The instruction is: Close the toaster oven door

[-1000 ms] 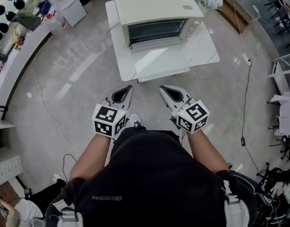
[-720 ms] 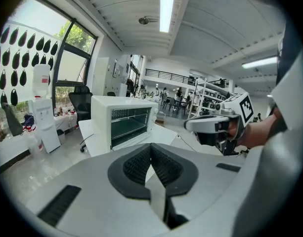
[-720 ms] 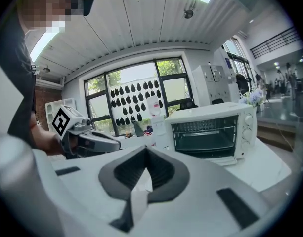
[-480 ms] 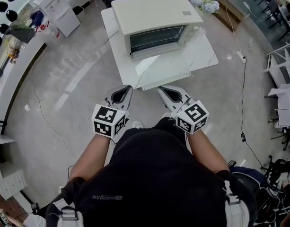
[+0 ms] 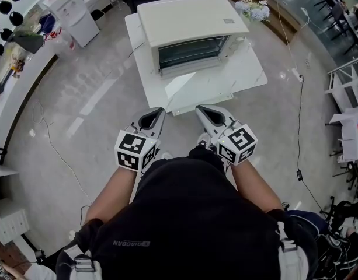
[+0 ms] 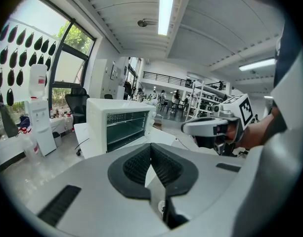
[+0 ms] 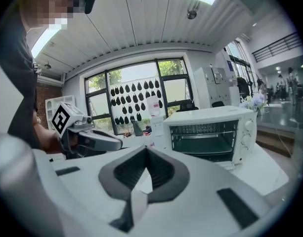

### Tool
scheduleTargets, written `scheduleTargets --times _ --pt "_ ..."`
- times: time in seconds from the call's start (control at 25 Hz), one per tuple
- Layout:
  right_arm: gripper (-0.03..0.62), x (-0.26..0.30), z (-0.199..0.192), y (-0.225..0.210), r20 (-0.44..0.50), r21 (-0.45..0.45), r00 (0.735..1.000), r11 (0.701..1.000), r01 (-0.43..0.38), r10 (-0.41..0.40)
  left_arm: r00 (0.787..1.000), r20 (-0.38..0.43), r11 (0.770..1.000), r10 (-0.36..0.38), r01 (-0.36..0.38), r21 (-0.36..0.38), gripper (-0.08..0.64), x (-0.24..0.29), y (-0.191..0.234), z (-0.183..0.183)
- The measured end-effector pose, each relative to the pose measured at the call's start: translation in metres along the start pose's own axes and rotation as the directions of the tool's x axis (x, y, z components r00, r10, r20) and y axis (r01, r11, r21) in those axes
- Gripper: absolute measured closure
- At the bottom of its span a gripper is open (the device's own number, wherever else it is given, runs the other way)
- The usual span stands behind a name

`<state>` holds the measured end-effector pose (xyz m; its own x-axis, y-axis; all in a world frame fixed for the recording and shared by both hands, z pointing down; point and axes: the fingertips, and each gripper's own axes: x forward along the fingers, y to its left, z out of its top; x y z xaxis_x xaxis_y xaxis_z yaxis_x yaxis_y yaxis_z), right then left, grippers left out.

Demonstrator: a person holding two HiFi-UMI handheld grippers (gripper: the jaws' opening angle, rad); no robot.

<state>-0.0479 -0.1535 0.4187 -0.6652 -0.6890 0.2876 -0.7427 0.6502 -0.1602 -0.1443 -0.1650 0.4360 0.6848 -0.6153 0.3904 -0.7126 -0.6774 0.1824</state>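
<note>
The white toaster oven [image 5: 190, 22] stands on a white table [image 5: 231, 77] ahead of me. Its door hangs open and down at the front, so the wire rack inside shows. Both grippers are held side by side short of the table's near edge, apart from the oven. My left gripper [image 5: 159, 111] is shut with nothing in it, and so is my right gripper [image 5: 200, 109]. In the left gripper view the shut jaws [image 6: 151, 151] point past the oven [image 6: 120, 127]. The right gripper view has the oven [image 7: 208, 132] beyond its closed jaws [image 7: 146, 153].
A white water dispenser [image 5: 73, 4] stands at the back left beside a curved counter [image 5: 15, 69]. Flowers [image 5: 253, 7] sit behind the table. Cables [image 5: 303, 98] trail over the grey floor on both sides. White shelving [image 5: 348, 92] is at the right.
The table and oven have come nearer: the table's front edge now lies just ahead of the gripper tips. Both grippers kept their pose and stayed shut.
</note>
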Motion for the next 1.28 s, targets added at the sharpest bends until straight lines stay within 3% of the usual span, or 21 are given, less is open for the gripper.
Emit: scheduleTargets --times 0.76,1.28 --pt "0.577 -0.017 0.007 -0.005 0.049 -0.048 0.998 0.998 0.028 -0.025 1.000 0.000 1.000 -0.023 0.023 0.021 0.557 0.018 -0.013 0.005" --pt "0.488 -0.021 0.005 -0.010 0.069 0.013 0.997 0.999 0.035 -0.036 1.000 -0.009 0.999 -0.028 0.029 0.023 0.557 0.020 -0.015 0.002"
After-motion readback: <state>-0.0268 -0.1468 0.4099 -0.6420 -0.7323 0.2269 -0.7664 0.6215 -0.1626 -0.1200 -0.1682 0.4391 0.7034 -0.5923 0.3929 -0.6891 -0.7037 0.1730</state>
